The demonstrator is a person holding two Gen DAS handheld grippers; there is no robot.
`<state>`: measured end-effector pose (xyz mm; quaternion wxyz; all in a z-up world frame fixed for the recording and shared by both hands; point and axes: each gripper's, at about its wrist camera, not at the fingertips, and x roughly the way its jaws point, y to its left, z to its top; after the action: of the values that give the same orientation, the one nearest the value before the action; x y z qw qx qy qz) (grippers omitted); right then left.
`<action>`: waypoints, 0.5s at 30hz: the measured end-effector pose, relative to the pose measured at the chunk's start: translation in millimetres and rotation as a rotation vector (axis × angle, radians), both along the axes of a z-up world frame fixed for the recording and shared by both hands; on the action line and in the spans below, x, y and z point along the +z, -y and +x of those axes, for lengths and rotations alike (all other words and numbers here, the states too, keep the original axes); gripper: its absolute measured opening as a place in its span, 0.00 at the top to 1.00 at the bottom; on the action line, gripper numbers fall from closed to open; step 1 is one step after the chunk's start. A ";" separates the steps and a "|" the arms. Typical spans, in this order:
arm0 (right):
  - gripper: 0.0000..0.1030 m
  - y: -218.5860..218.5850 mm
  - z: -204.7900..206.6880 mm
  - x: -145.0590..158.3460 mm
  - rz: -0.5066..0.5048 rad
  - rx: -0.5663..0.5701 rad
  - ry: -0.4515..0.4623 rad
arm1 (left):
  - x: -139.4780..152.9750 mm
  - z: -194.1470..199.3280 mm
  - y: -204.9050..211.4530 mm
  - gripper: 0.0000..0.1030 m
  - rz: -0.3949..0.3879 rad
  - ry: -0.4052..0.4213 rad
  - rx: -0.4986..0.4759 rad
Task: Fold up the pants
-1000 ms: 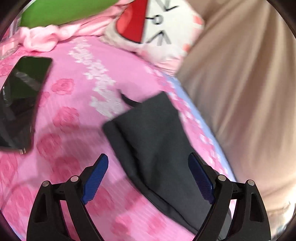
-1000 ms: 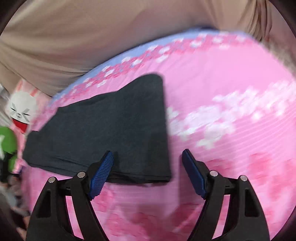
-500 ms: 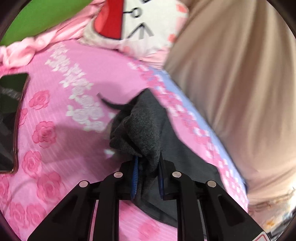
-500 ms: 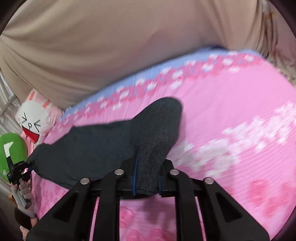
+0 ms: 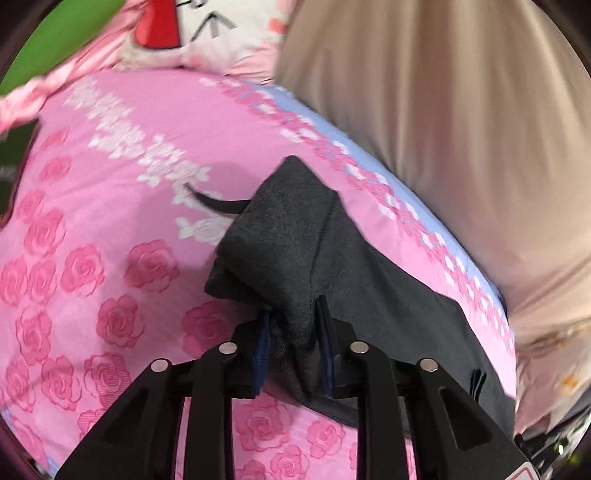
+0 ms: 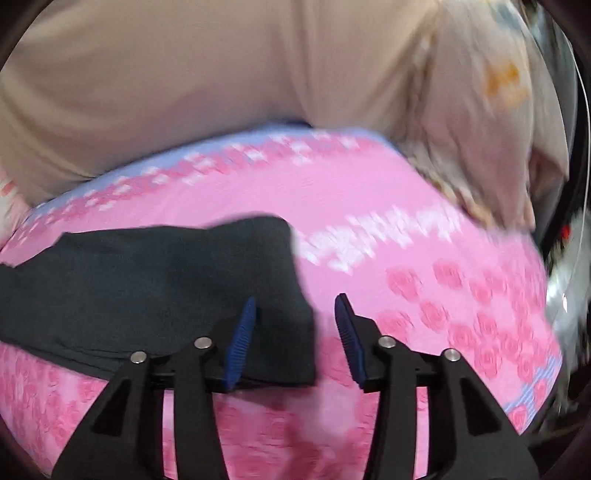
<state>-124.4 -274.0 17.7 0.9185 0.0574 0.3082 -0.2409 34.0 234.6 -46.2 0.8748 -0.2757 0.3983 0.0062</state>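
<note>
The dark grey pants (image 5: 295, 251) lie folded on a pink rose-print bedsheet (image 5: 110, 221). My left gripper (image 5: 293, 325) is shut on one end of the pants, with cloth bunched between the blue pads and lifted a little. A thin dark drawstring (image 5: 218, 203) trails off that end. In the right wrist view the other end of the pants (image 6: 166, 280) lies flat on the bedsheet (image 6: 406, 221). My right gripper (image 6: 295, 325) is open just above its corner, with the left pad over the cloth and the right pad over the sheet.
A person in beige clothing (image 5: 443, 129) stands at the bed's near edge and also shows in the right wrist view (image 6: 184, 74). A white cartoon-face pillow (image 5: 207, 33) and a green object (image 5: 55, 40) lie at the head of the bed.
Both grippers closed on the ends of the pants and lifted them. The right gripper has since opened and let its end drop flat; the left still holds its end.
</note>
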 end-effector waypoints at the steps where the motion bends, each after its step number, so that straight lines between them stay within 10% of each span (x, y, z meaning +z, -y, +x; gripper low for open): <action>1: 0.46 -16.8 6.0 4.4 -0.007 0.057 0.016 | -2.4 1.8 -2.1 0.78 0.001 -0.014 0.017; 7: 0.35 -110.0 78.1 -34.6 0.089 0.411 -0.130 | -12.3 4.0 -3.4 0.62 -0.002 -0.050 0.033; 13: 0.45 -132.9 116.5 -65.9 0.093 0.406 -0.229 | -10.9 17.7 -4.3 0.52 -0.019 -0.048 0.019; 15: 0.63 -132.9 120.9 -65.1 0.088 0.392 -0.231 | -10.5 19.0 -1.9 0.51 -0.005 -0.042 0.018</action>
<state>-3.5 -141.1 -47.4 0.9031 0.0085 0.4265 -0.0493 53.1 236.5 -56.8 0.8655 -0.2815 0.4139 0.0188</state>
